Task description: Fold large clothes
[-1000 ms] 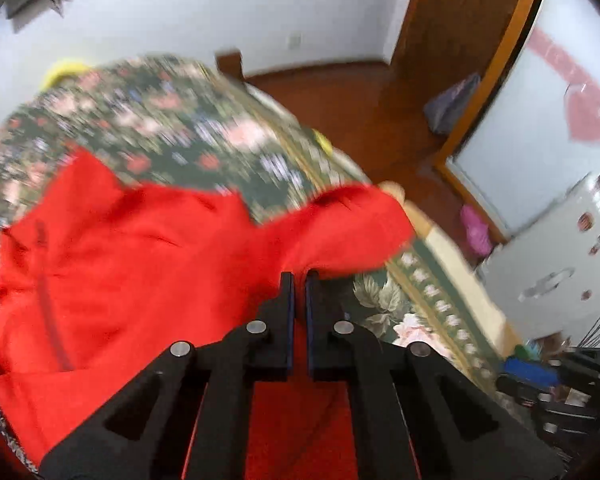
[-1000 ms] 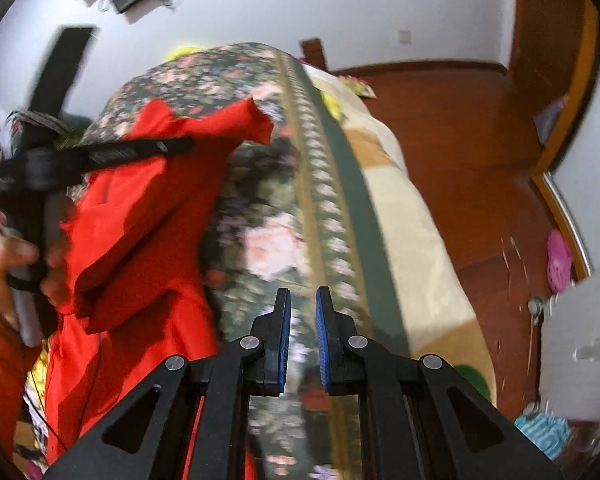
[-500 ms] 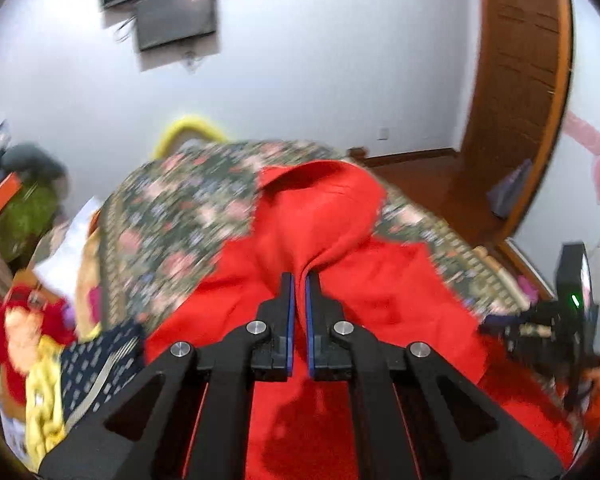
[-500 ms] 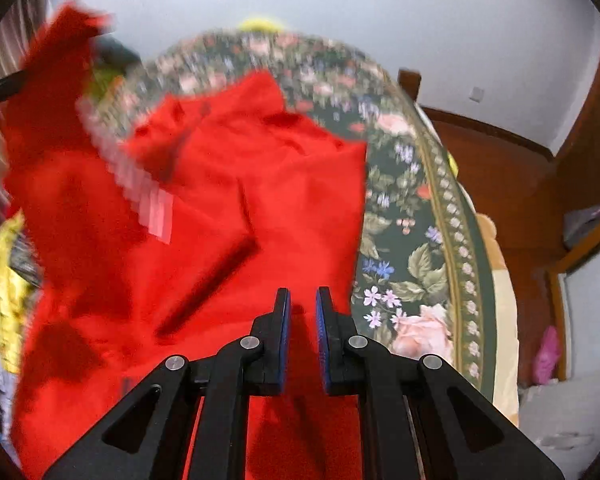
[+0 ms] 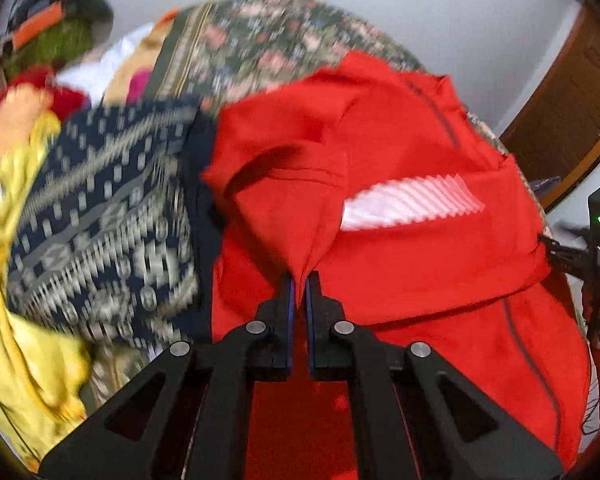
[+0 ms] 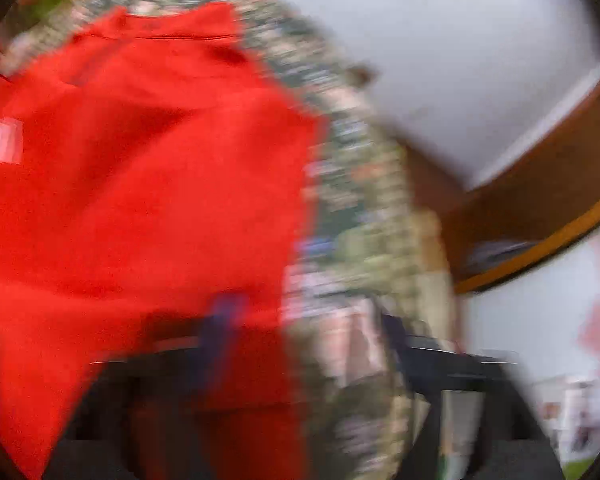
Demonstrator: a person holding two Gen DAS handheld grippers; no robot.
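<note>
A big red garment (image 5: 400,248) with a white label (image 5: 412,204) lies in loose folds on the floral bedspread (image 5: 260,40). My left gripper (image 5: 298,280) is shut on a pinched fold of the red cloth, which fans up from the pads. In the blurred right wrist view the same red garment (image 6: 140,180) covers the left half. My right gripper (image 6: 308,320) has its jaws opening and they stand wide apart; the cloth's edge hangs over the left finger (image 6: 220,320), and no pad presses on it. The right gripper's body (image 5: 598,236) also shows at the left wrist view's right edge.
A dark blue patterned cloth (image 5: 108,224) and a yellow cloth (image 5: 24,344) lie left of the red garment. More piled things (image 5: 48,36) sit at the far left. The bed's right edge (image 6: 420,248) drops to a wooden floor, with a brown door frame (image 6: 540,208) beyond.
The left gripper swept left with the red fold, laying it over the garment. The right gripper's jaws sprang from shut to wide apart and the red cloth slipped out.
</note>
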